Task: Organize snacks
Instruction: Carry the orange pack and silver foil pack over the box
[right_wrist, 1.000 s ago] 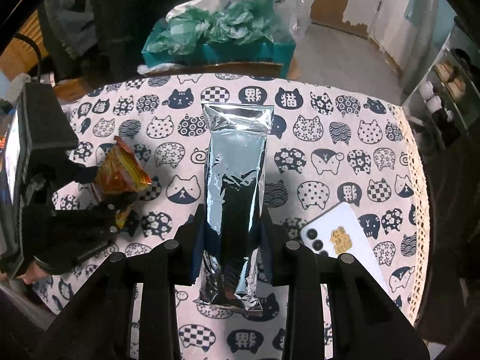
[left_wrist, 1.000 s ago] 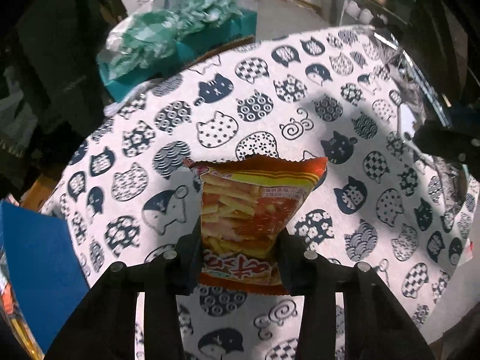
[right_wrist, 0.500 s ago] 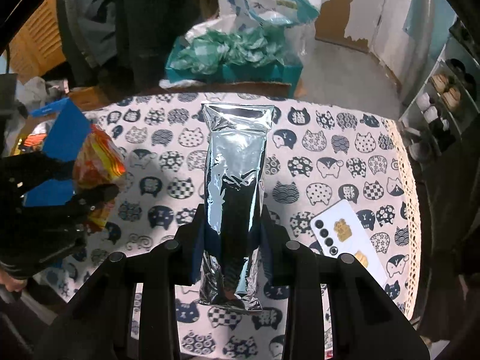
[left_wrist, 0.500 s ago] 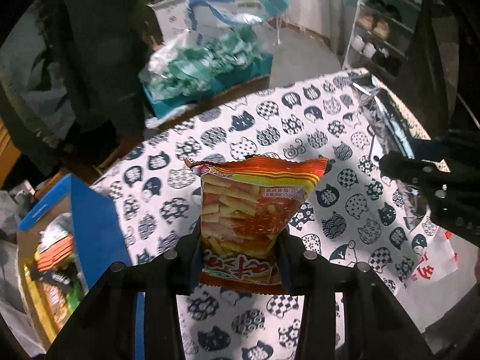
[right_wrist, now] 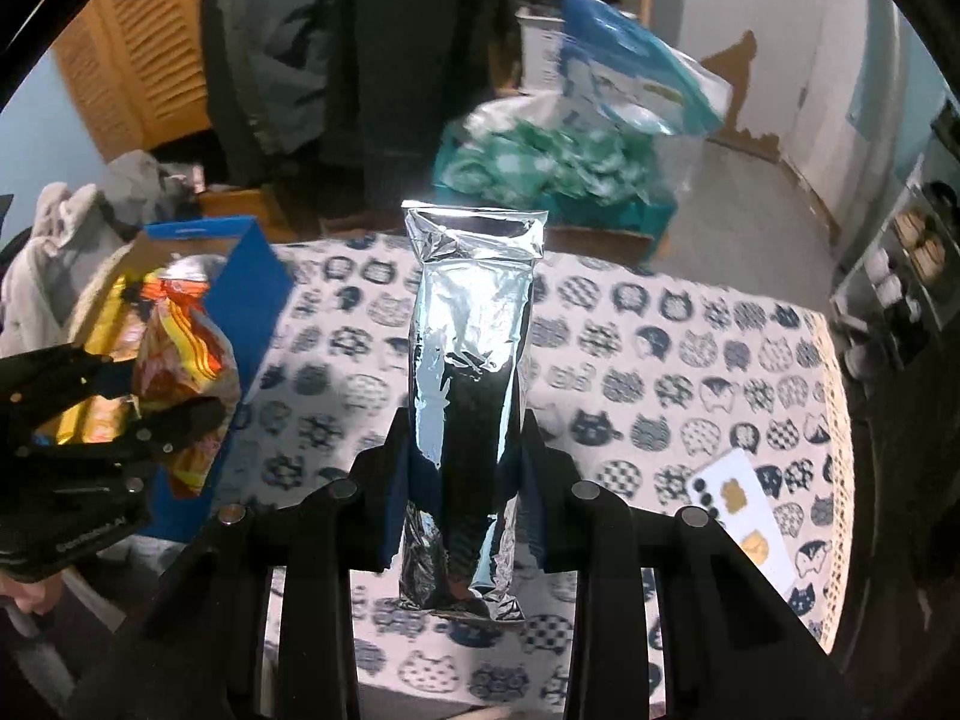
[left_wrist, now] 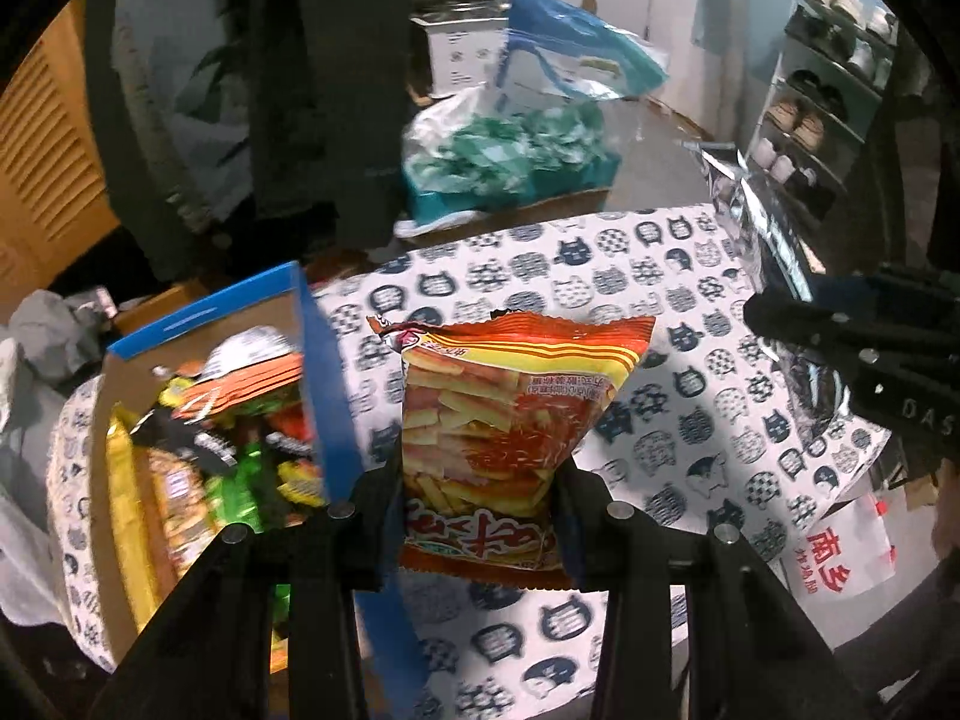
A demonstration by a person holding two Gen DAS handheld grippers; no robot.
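My left gripper (left_wrist: pixel 477 483) is shut on an orange-red snack bag (left_wrist: pixel 498 420) printed with fries, held upright above the cat-print tablecloth (left_wrist: pixel 660 300). Just left of it stands a blue cardboard box (left_wrist: pixel 324 378), open and filled with several snack packets. My right gripper (right_wrist: pixel 465 450) is shut on a tall silver foil packet (right_wrist: pixel 471 360), also lifted over the table. In the right wrist view the left gripper (right_wrist: pixel 108 414) with its orange bag (right_wrist: pixel 186 360) hangs at the left, in front of the blue box (right_wrist: pixel 240 276). The right gripper (left_wrist: pixel 852 348) shows at the right edge of the left wrist view.
A white phone (right_wrist: pixel 741 510) lies face down on the table's right side. Behind the table sit a teal bin with green-and-white bags (right_wrist: pixel 552 174), a blue plastic bag (right_wrist: pixel 636 84) and dark hanging clothes. A shoe rack (left_wrist: pixel 822 102) stands at the right.
Both grippers have risen with their packets and swung left. The blue snack box has come into view at the left, close to the orange bag.
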